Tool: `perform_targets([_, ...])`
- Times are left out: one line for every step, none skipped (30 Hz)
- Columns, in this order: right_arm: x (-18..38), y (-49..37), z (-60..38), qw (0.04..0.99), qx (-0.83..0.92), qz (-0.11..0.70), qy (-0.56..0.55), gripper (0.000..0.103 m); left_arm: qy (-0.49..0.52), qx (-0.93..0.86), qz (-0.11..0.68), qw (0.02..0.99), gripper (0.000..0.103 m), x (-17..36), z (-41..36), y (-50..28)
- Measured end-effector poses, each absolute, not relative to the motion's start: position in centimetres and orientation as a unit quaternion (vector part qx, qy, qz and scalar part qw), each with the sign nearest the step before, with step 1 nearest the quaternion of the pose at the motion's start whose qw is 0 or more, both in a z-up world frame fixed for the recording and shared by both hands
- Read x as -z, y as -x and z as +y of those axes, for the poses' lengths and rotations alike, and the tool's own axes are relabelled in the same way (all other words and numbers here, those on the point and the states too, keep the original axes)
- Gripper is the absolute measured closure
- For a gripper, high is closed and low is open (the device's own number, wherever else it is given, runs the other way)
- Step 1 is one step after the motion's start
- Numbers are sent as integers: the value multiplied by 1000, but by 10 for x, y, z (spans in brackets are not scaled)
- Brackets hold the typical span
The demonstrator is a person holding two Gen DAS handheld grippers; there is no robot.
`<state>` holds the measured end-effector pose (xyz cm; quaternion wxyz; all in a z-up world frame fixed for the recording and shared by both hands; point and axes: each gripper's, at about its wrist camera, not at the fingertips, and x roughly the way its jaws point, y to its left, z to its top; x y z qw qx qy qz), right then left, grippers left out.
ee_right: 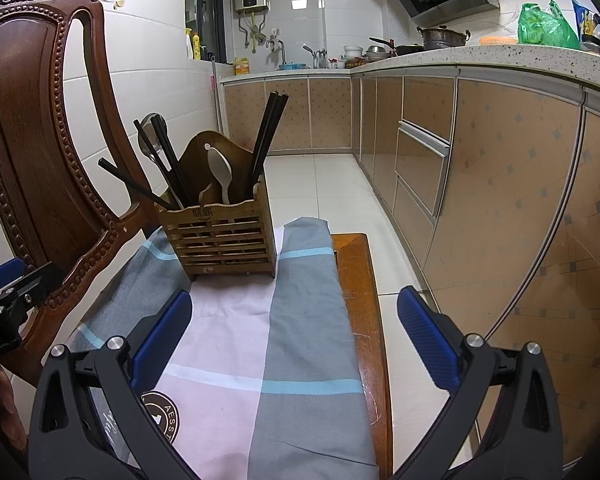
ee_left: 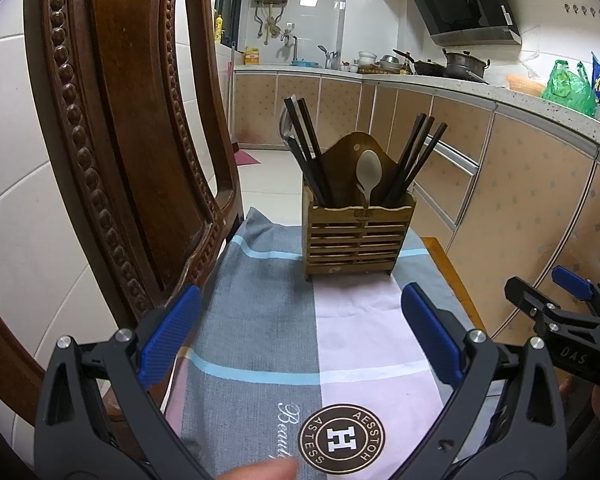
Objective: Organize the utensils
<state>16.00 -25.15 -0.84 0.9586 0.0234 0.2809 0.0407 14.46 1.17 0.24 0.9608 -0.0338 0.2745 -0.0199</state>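
Observation:
A slatted wooden utensil holder (ee_left: 358, 236) (ee_right: 224, 240) stands on a checked cloth (ee_left: 268, 320) (ee_right: 260, 340) over a wooden chair seat. Inside it are black chopsticks (ee_left: 308, 152) (ee_right: 268, 132) in the left and right sections, a white spoon (ee_left: 368, 170) (ee_right: 220, 170) in the middle, and a metal spoon (ee_left: 286, 130) (ee_right: 150, 136) behind the left chopsticks. My left gripper (ee_left: 300, 332) is open, well short of the holder, empty. My right gripper (ee_right: 296, 340) is open too, empty, above the cloth. The right gripper (ee_left: 556, 300) also shows at the left view's right edge, and the left gripper (ee_right: 4, 284) at the right view's left edge.
A carved wooden chair back (ee_left: 112, 140) (ee_right: 40, 140) rises close on the left. Kitchen cabinets (ee_left: 500, 184) (ee_right: 480, 180) and a countertop with pots and green bags run along the right. Tiled floor lies beyond the seat. A fingertip (ee_left: 260, 470) shows at the bottom.

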Motion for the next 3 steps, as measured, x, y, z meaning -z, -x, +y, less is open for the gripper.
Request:
perform_targets([9, -160, -252, 959, -40, 281, -23, 3, 32, 19, 275, 961, 4, -2, 12, -145])
perform_targets([9, -160, -252, 958, -40, 281, -24, 3, 32, 19, 276, 960, 4, -2, 12, -146])
perform_targets([9, -160, -253, 958, -39, 282, -23, 3, 33, 19, 277, 960, 4, -1, 12, -146])
